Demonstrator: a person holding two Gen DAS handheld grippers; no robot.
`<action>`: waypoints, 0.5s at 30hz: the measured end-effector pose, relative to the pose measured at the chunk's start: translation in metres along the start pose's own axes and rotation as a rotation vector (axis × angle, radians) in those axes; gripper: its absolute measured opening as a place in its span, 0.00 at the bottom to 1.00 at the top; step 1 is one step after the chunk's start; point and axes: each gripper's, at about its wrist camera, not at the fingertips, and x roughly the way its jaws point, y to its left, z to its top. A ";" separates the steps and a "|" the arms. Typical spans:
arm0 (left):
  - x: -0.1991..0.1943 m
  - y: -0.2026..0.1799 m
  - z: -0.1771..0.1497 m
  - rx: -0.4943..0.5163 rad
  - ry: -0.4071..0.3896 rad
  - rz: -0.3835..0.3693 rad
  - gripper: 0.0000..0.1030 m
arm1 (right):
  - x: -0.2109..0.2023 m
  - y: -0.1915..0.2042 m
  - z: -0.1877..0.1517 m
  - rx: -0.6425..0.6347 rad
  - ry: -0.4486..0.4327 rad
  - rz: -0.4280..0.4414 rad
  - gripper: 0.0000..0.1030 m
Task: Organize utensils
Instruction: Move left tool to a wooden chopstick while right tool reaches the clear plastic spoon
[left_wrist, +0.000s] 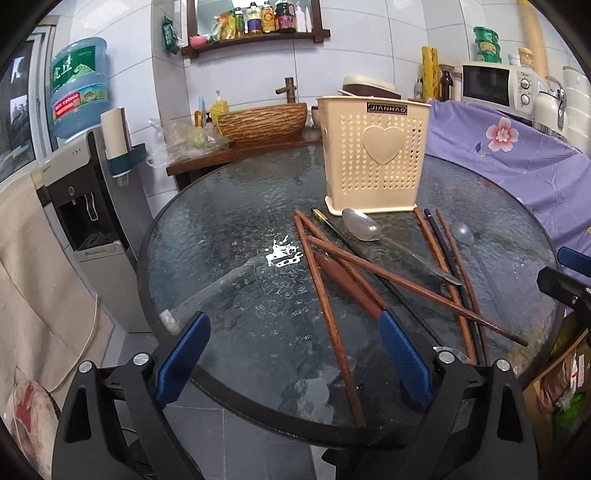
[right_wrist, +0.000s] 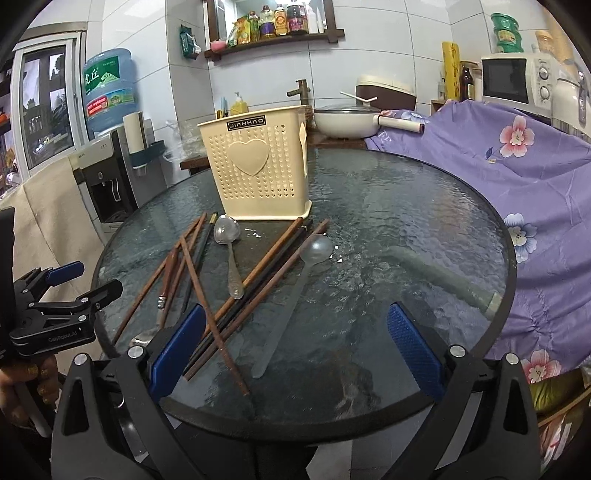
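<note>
A cream perforated utensil holder (left_wrist: 373, 155) with a heart on it stands upright on the round glass table (left_wrist: 229, 236); it also shows in the right wrist view (right_wrist: 258, 166). In front of it lie several brown chopsticks (left_wrist: 325, 295), a metal spoon (left_wrist: 361, 225), a knife (left_wrist: 388, 247) and a translucent plastic spoon (right_wrist: 295, 291). My left gripper (left_wrist: 293, 325) is open and empty above the near table edge, left of the pile. My right gripper (right_wrist: 297, 321) is open and empty, with the chopsticks (right_wrist: 236, 302) and plastic spoon between its fingers.
A purple flowered cloth (right_wrist: 517, 177) covers something to the right. A water dispenser (left_wrist: 88, 206) stands at the left. A wooden counter with a basin (left_wrist: 262, 122) is behind the table. A white pan (right_wrist: 347, 122) sits behind the holder.
</note>
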 end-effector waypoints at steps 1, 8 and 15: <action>0.003 0.001 0.002 -0.001 0.010 -0.013 0.83 | 0.004 -0.002 0.002 -0.002 0.013 0.002 0.87; 0.017 0.009 0.019 0.009 0.036 -0.047 0.76 | 0.038 -0.012 0.018 -0.004 0.128 -0.019 0.76; 0.044 0.023 0.031 -0.024 0.102 -0.079 0.67 | 0.076 -0.006 0.029 -0.057 0.216 -0.052 0.61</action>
